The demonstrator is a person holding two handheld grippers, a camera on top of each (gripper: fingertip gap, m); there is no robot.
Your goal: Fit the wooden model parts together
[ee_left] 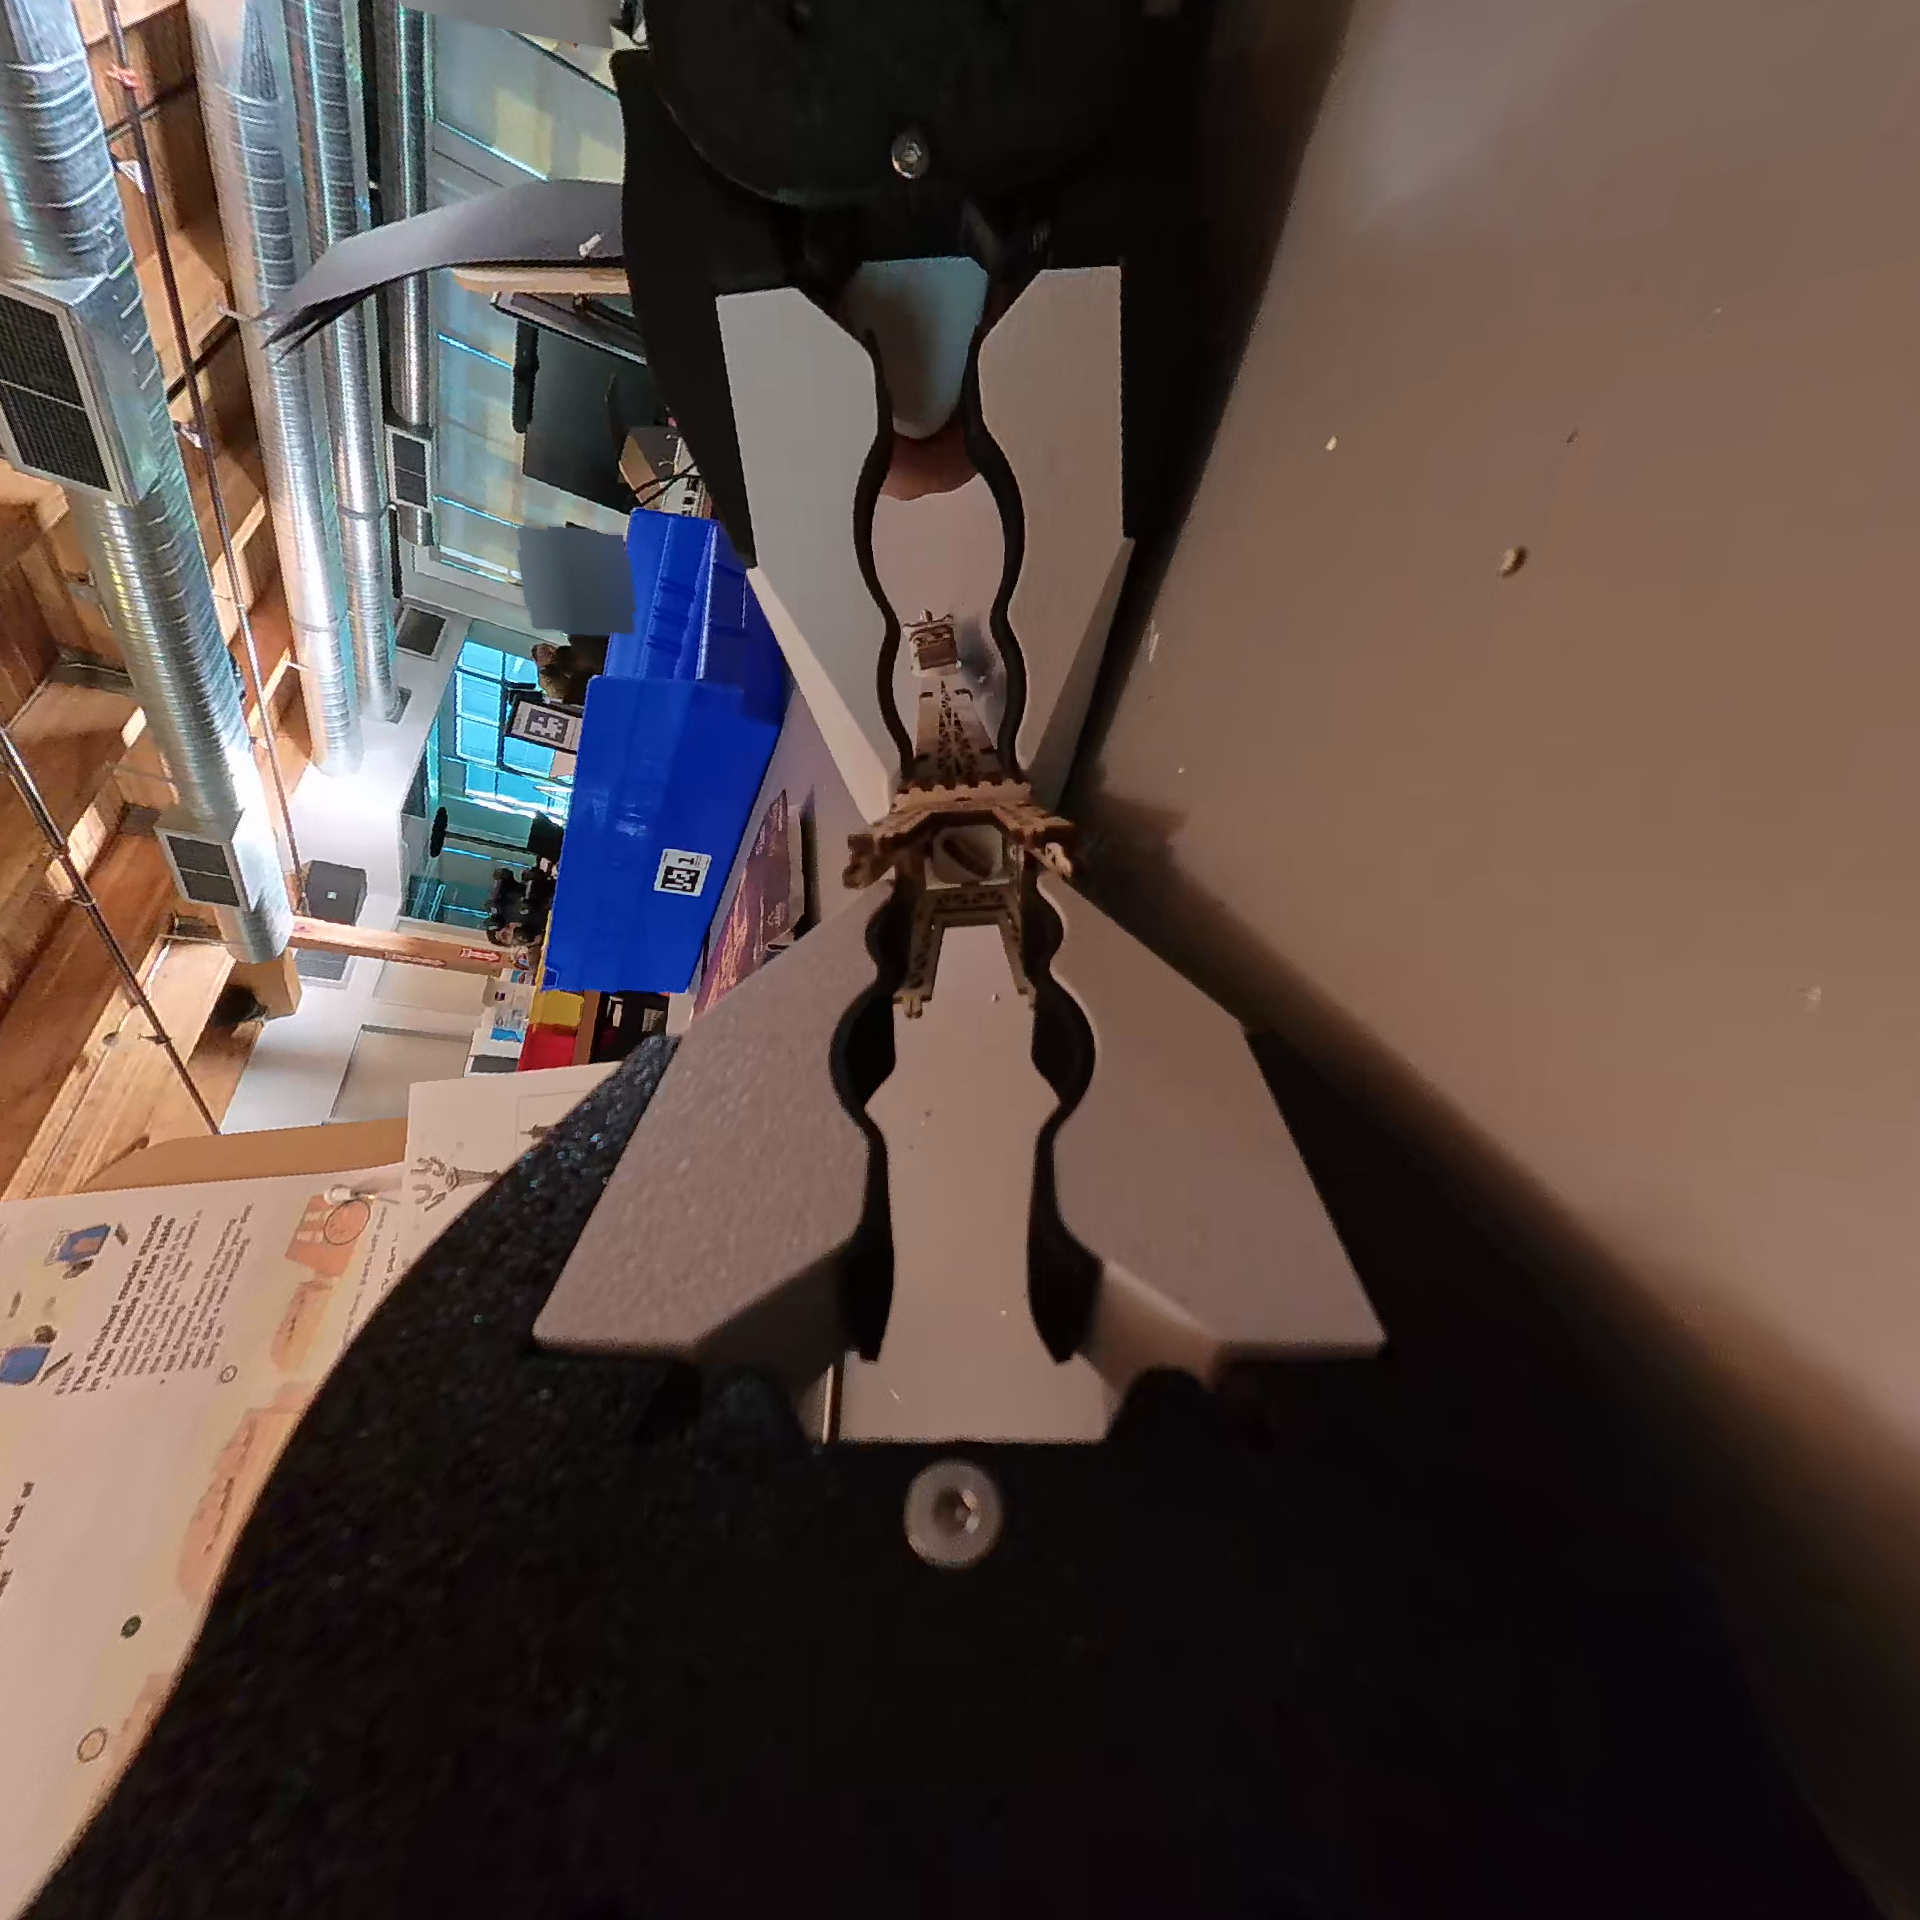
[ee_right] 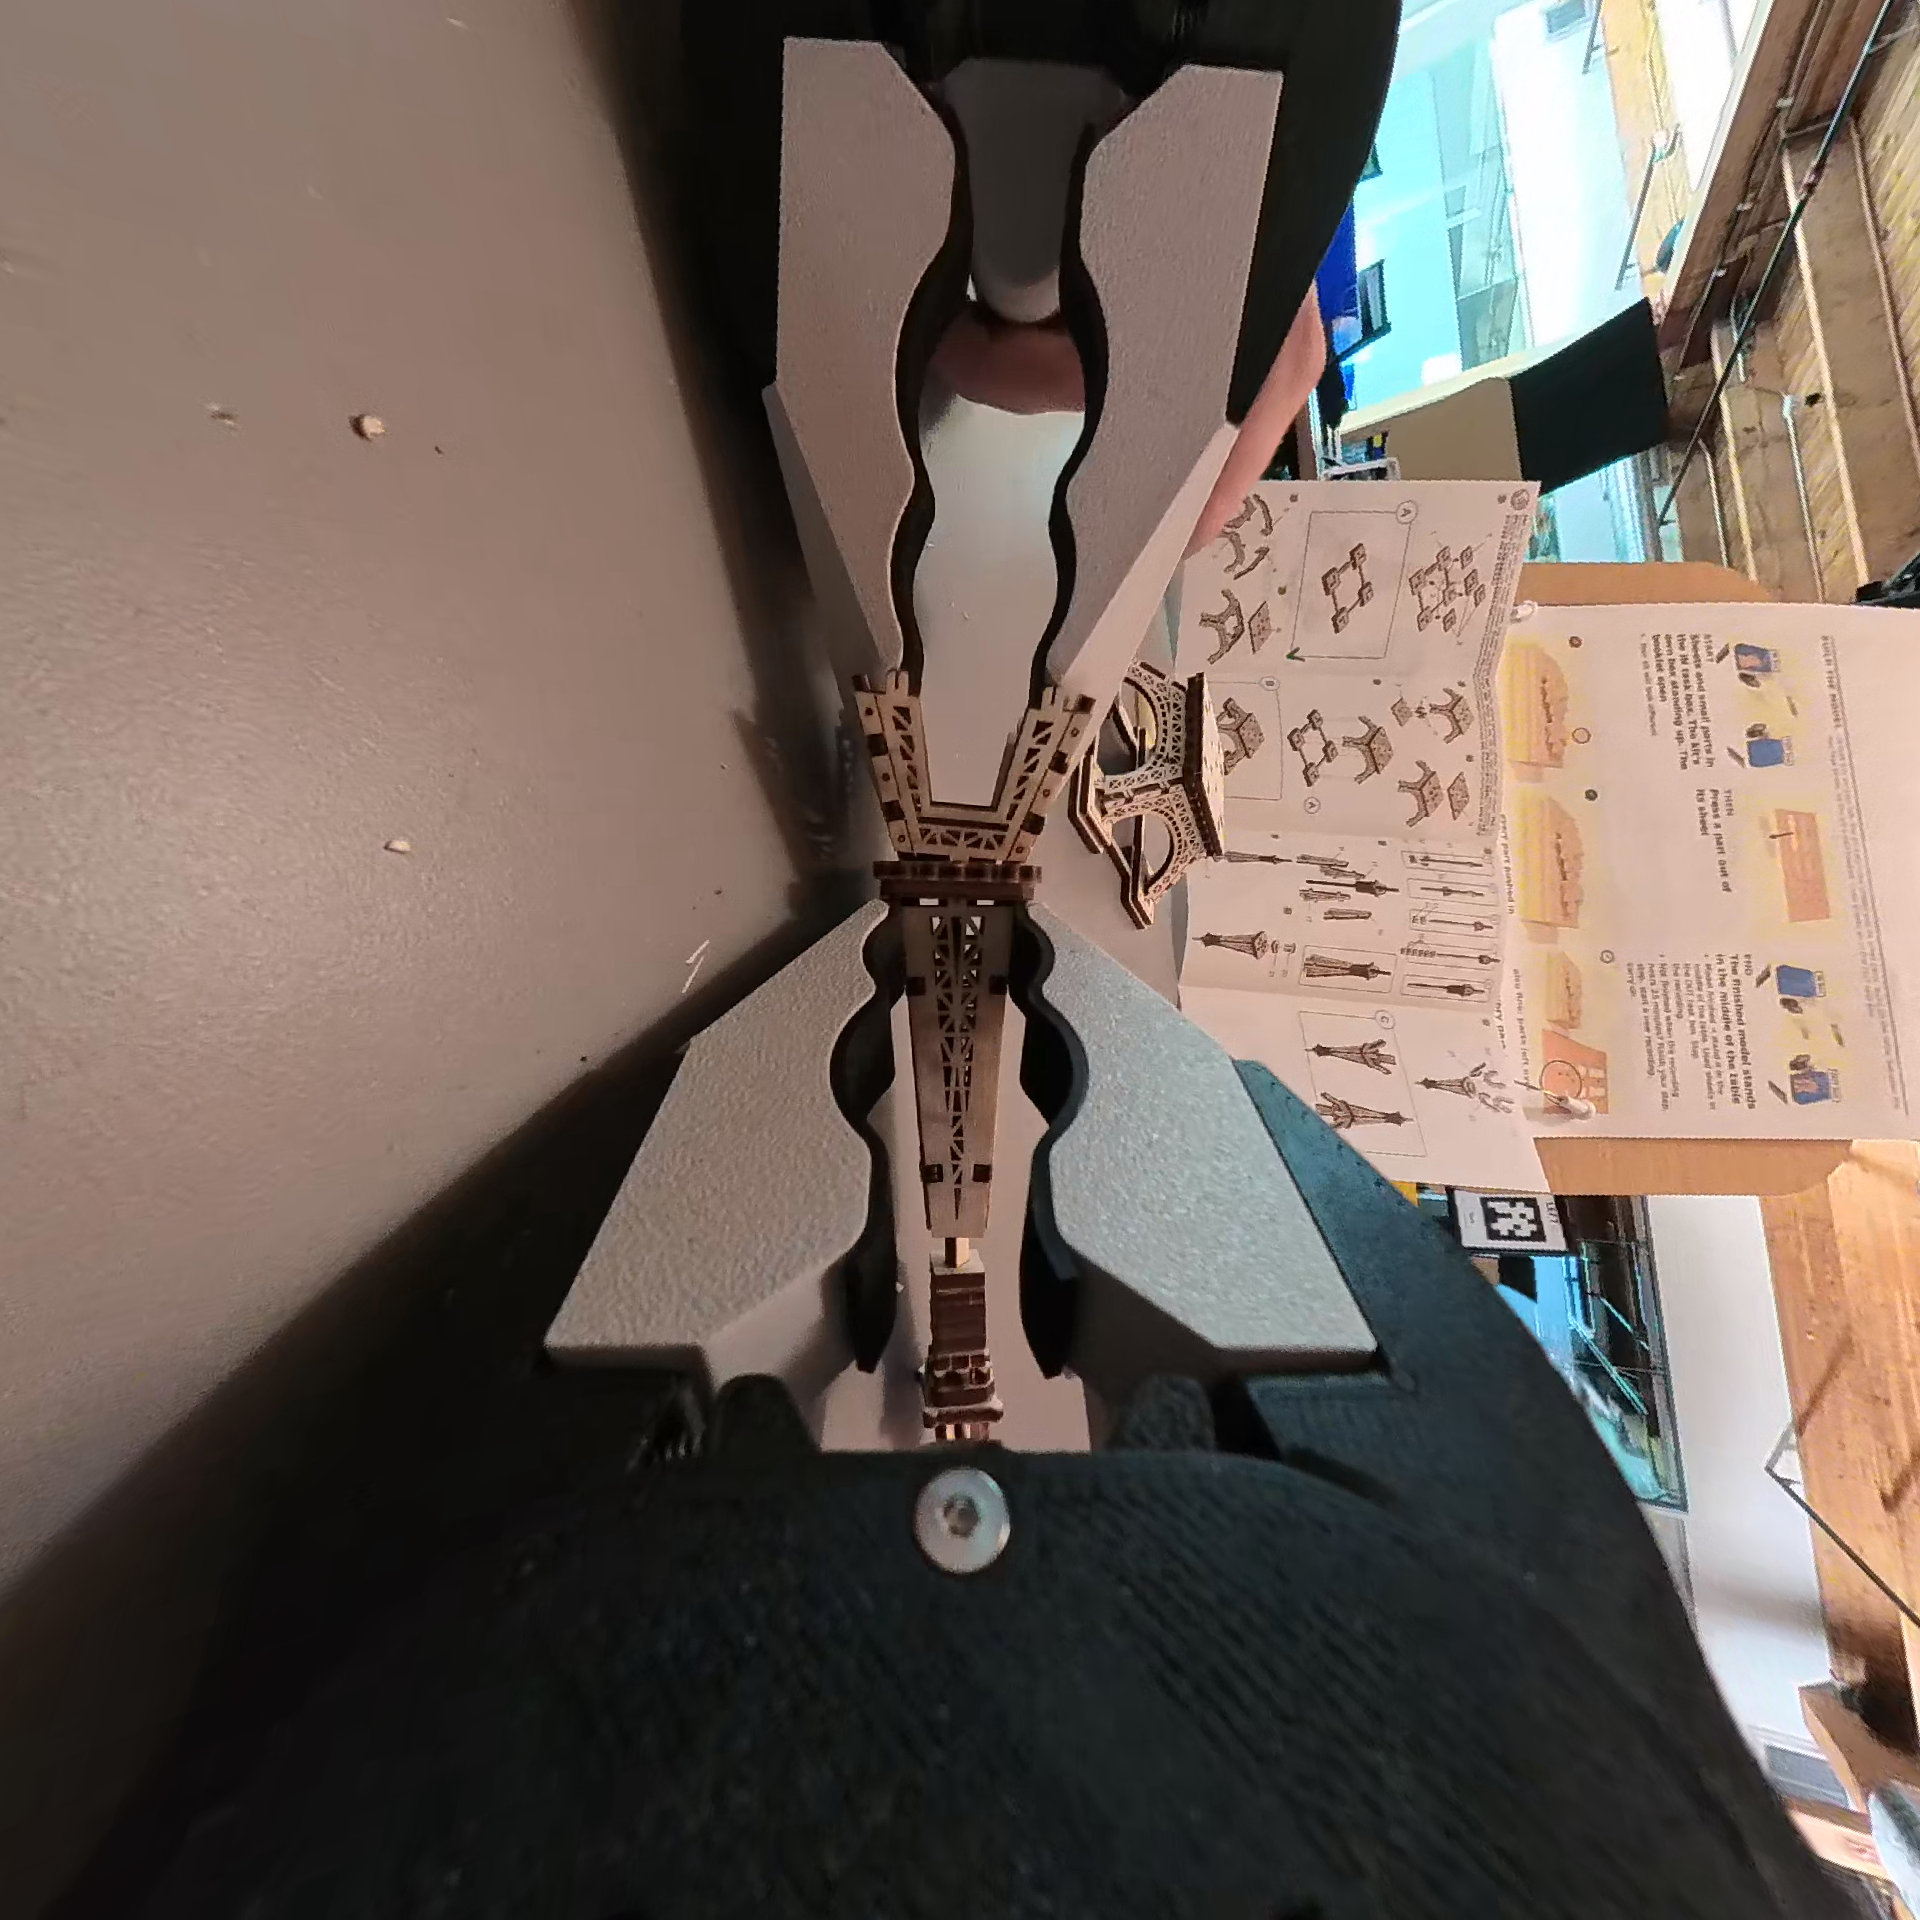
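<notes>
A small wooden lattice tower point(ee_right: 951, 997) hangs in the air between my two grippers, which face each other tip to tip. My right gripper point(ee_right: 956, 914) is shut on the tapering spire section, with the spire tip point(ee_right: 956, 1371) pointing back toward its camera. My left gripper point(ee_left: 961, 899) is shut on the splayed leg section point(ee_left: 966, 935). The two sections meet at a dark platform point(ee_right: 956, 873). The left gripper point(ee_right: 982, 670) shows opposite in the right wrist view. A separate arched base section point(ee_right: 1153, 800) lies on its side on the table.
Printed instruction sheets point(ee_right: 1351, 831) and a second sheet on cardboard point(ee_right: 1683, 883) lie beside the base section. A blue bin point(ee_left: 665, 810) stands at the table's far side. Small wood crumbs point(ee_right: 366, 424) dot the grey tabletop point(ee_left: 1558, 727). The tips of both grippers are at nearly the same place.
</notes>
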